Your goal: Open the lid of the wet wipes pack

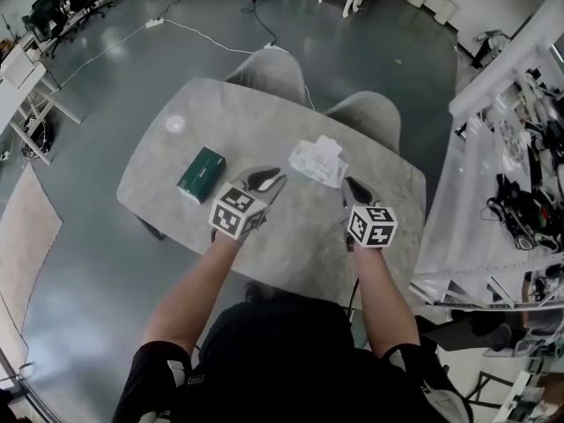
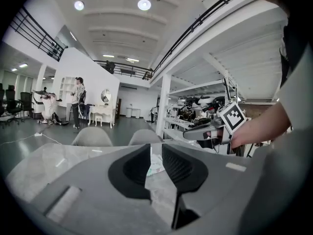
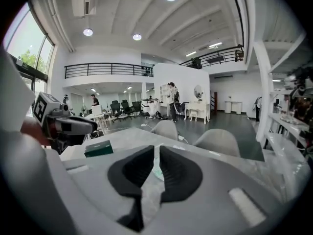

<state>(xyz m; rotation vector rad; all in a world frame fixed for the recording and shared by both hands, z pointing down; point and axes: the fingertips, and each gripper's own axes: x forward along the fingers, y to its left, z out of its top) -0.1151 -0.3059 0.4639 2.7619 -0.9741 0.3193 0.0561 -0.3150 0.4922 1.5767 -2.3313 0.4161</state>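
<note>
The white wet wipes pack point(image 1: 317, 160) lies flat on the grey marble table point(image 1: 295, 236), towards the far side. Both grippers hover above the table on the near side of the pack, touching nothing. My left gripper point(image 1: 266, 181) is just left of the pack and my right gripper point(image 1: 355, 189) just right of it. In the left gripper view the jaws point(image 2: 156, 148) stand a narrow gap apart, and the pack point(image 2: 155, 166) shows through it. The right gripper point(image 3: 156, 151) leaves only a thin slit, with the pack point(image 3: 156, 171) beyond. Nothing sits between either pair.
A dark green box point(image 1: 202, 174) lies on the table's left part, also seen as the green box point(image 3: 99, 149). Two grey chairs point(image 1: 269, 73) point(image 1: 366, 117) stand at the far edge. A white shelf rack point(image 1: 511, 157) full of gear runs along the right.
</note>
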